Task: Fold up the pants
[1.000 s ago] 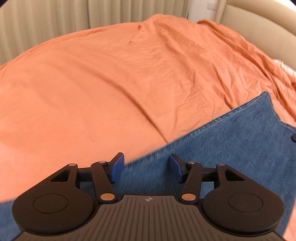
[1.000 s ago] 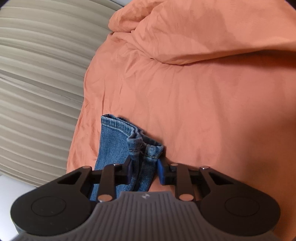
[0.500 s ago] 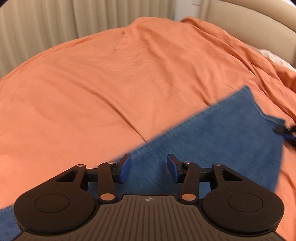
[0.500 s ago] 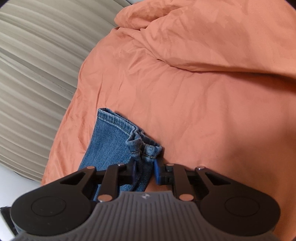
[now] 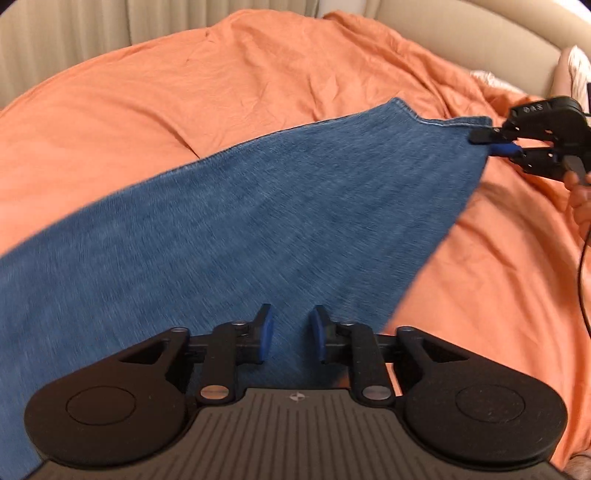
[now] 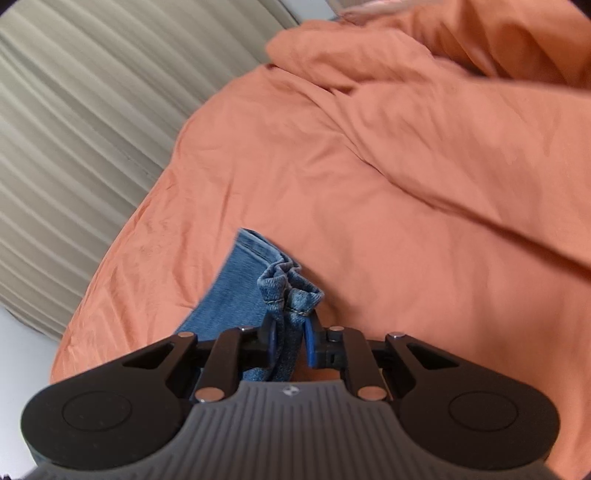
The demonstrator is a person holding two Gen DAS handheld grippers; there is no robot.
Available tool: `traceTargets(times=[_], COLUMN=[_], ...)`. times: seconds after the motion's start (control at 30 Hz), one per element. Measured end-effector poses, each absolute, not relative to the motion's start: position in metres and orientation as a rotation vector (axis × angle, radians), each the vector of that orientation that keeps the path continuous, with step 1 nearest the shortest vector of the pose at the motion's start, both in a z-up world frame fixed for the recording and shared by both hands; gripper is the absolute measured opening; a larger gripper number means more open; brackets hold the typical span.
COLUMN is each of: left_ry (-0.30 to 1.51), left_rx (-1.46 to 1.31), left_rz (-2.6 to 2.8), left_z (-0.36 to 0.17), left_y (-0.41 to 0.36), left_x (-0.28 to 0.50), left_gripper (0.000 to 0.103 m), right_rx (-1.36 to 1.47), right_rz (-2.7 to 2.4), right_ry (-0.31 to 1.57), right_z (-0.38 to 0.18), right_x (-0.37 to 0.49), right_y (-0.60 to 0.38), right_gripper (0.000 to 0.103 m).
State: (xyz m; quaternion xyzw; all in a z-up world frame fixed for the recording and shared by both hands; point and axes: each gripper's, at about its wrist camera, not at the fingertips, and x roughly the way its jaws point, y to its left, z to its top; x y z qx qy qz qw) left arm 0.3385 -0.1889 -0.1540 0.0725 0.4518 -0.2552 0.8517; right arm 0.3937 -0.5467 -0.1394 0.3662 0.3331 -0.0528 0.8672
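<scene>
1. The blue denim pants [image 5: 258,229] stretch in a taut sheet across the left wrist view, from the lower left up to the right hand-held gripper [image 5: 496,142] at the far right edge, above an orange bed cover [image 5: 184,92].
2. The right hand-held gripper [image 6: 288,341] is clenched on the bunched hem of the pants [image 6: 291,291]; its jaws have just been closing further, with the gathered denim pressed between the blue pads. The rest of that leg hangs down to its left.
3. The left hand-held gripper [image 5: 290,338] has just been closing too. Its blue pads stand apart with a gap, denim showing behind and between them; they do not visibly press on the cloth, so it reads as released.
4. Part of the person's hand [image 5: 580,195] shows behind the right hand-held gripper, with a thin dark cable [image 5: 581,280] trailing below it.
5. The bed cover is wrinkled and bunched in thick folds toward the far side.
6. Pleated beige curtains [image 6: 74,129] hang beside the bed, and a padded beige headboard [image 5: 461,33] curves behind it. A pale pillow [image 5: 578,70] peeks out at the right edge.
</scene>
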Motion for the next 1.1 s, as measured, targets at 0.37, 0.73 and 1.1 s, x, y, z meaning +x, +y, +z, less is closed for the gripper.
traceTargets(times=[0.37, 0.73, 1.1], left_ry=[0.892, 0.808, 0.842], left_rx=[-0.051, -0.160, -0.296], left_rz=[-0.546, -0.284, -0.084], left_z=[-0.125, -0.092, -0.102], left_y=[-0.140, -0.007, 0.093], left_x=[0.287, 0.263, 0.244], left_gripper=[0.030, 0.031, 0.031], right_rx=[0.482, 0.221, -0.117], right_rz=[-0.002, 0.309, 0.526], right_ry=[0.587, 0.562, 0.887], right_z=[-0.024, 0.053, -0.056], right_x=[0.390, 0.382, 0.342], right_y=[-0.467, -0.273, -0.069], right_gripper=[0.003, 0.002, 0.002])
